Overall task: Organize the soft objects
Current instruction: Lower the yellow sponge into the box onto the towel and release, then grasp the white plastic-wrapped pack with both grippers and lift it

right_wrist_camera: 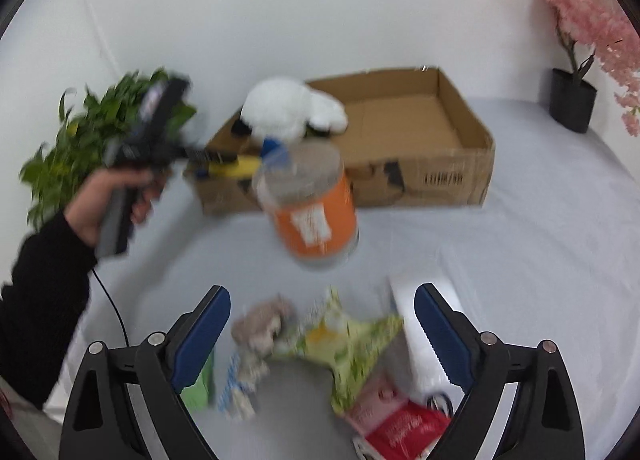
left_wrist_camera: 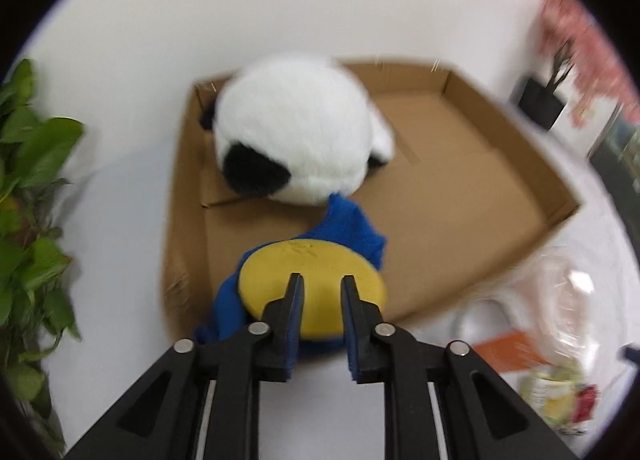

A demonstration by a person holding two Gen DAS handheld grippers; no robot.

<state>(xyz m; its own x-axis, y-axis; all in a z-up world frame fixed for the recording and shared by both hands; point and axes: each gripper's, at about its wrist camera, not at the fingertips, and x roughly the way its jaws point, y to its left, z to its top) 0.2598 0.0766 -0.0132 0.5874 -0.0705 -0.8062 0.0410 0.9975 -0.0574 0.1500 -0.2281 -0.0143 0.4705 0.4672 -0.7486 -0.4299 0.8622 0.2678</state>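
Two grippers in view: left gripper [left_wrist_camera: 320, 288], jaws narrow, grips a yellow foam disc [left_wrist_camera: 314, 288] with blue cloth [left_wrist_camera: 344, 227] over the brown cardboard box [left_wrist_camera: 460, 195], near the plush panda [left_wrist_camera: 296, 131]. Right gripper [right_wrist_camera: 322, 324] gapes wide and empty above snack packets [right_wrist_camera: 348, 344].

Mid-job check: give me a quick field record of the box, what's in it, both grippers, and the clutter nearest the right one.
box: open cardboard box on the white table
in box: panda plush, at the left end
left gripper: narrow, yellow disc with blue cloth between its fingers, over the box's near-left corner
right gripper: open, empty
near right gripper: snack packets, orange jar beyond
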